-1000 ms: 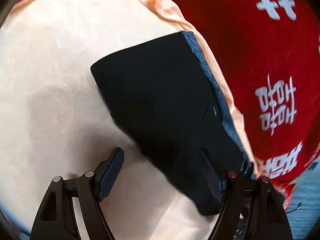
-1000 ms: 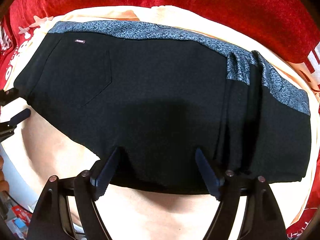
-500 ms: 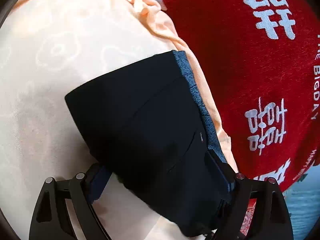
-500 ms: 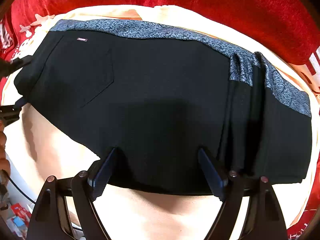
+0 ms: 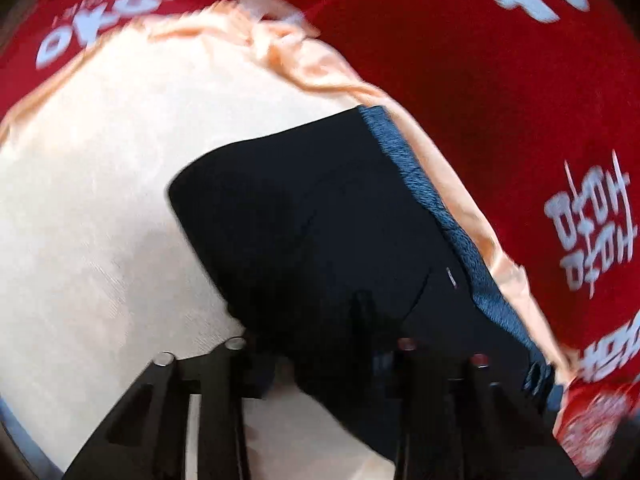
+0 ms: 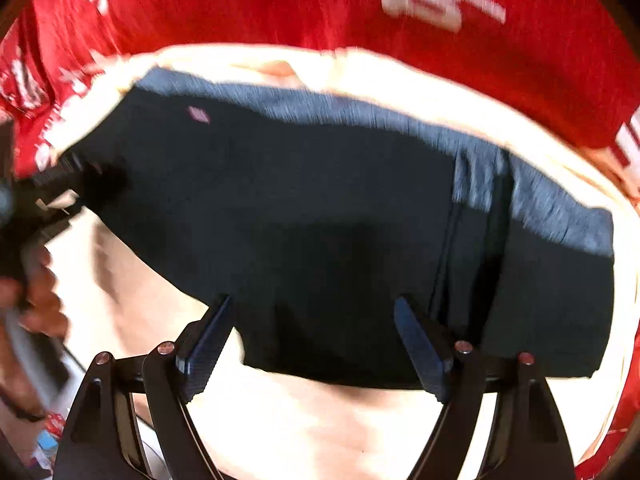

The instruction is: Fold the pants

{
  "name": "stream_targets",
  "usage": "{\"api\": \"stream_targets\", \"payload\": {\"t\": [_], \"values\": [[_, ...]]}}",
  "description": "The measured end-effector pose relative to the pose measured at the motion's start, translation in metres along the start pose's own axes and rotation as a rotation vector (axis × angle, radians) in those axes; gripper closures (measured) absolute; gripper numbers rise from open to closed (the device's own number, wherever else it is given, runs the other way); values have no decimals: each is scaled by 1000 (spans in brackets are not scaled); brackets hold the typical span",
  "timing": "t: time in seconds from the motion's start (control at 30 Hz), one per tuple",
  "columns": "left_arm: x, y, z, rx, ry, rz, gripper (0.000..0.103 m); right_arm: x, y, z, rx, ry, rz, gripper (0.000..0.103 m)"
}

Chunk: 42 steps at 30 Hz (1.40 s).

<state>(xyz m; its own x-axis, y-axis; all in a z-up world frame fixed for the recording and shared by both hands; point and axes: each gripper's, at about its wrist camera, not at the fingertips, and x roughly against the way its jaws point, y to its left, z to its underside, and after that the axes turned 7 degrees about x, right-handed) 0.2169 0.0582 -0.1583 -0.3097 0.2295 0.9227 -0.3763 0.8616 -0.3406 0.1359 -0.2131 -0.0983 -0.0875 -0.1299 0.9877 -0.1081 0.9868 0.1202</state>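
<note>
The black pants [image 6: 320,216] with a grey-blue patterned waistband [image 6: 360,116] lie folded on a peach cloth [image 6: 340,420]. In the left wrist view the pants [image 5: 328,232] fill the middle, waistband [image 5: 432,208] along the right edge. My left gripper [image 5: 320,344] has its fingers closed in on the near corner of the pants. It shows at the far left of the right wrist view [image 6: 60,188], gripping that end. My right gripper [image 6: 312,340] is open, its fingers [image 6: 208,340] straddling the near edge of the pants.
A red blanket with white characters [image 5: 500,80] lies behind and right of the peach cloth [image 5: 100,200]. It also shows in the right wrist view [image 6: 280,4]. A hand [image 6: 36,300] and small clutter sit at lower left.
My left gripper has closed its fingers on the corner of the pants. The right gripper has drawn back slightly, staying open. Both views are blurred from motion.
</note>
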Motion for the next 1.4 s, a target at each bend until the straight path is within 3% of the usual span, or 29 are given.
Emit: {"api": "stream_targets", "payload": {"t": [0.27, 0.37, 0.53, 0.7, 0.83, 0.87, 0.9, 0.93, 1.0, 1.17, 1.4], "values": [[31, -64, 47, -489, -196, -142, 71, 44, -1, -86, -4, -23, -233, 18], [35, -77, 58, -574, -226, -155, 71, 50, 28, -121, 43, 5, -314, 17], [37, -89, 65, -642, -264, -184, 71, 31, 85, -170, 142, 153, -460, 15], [36, -93, 67, -667, -283, -199, 71, 2, 149, -188, 304, 303, -398, 15], [37, -94, 72, -682, -300, -205, 71, -28, 169, -185, 360, 376, -322, 18], [38, -95, 73, -682, -301, -205, 71, -33, 169, -184, 357, 383, -328, 27], [38, -96, 73, -681, -299, -206, 71, -38, 166, -182, 341, 393, -350, 72], [38, -97, 73, -677, -286, -208, 71, -39, 161, -180, 319, 394, -358, 82], [41, -98, 75, -683, -286, -191, 71, -32, 148, -176, 297, 351, -368, 84], [64, -125, 95, -757, -323, -148, 71, 8, 94, -155, 184, 225, -503, 85], [105, -184, 142, -868, -305, -6, 71, 78, -4, -105, 58, 38, -622, 84]]}}
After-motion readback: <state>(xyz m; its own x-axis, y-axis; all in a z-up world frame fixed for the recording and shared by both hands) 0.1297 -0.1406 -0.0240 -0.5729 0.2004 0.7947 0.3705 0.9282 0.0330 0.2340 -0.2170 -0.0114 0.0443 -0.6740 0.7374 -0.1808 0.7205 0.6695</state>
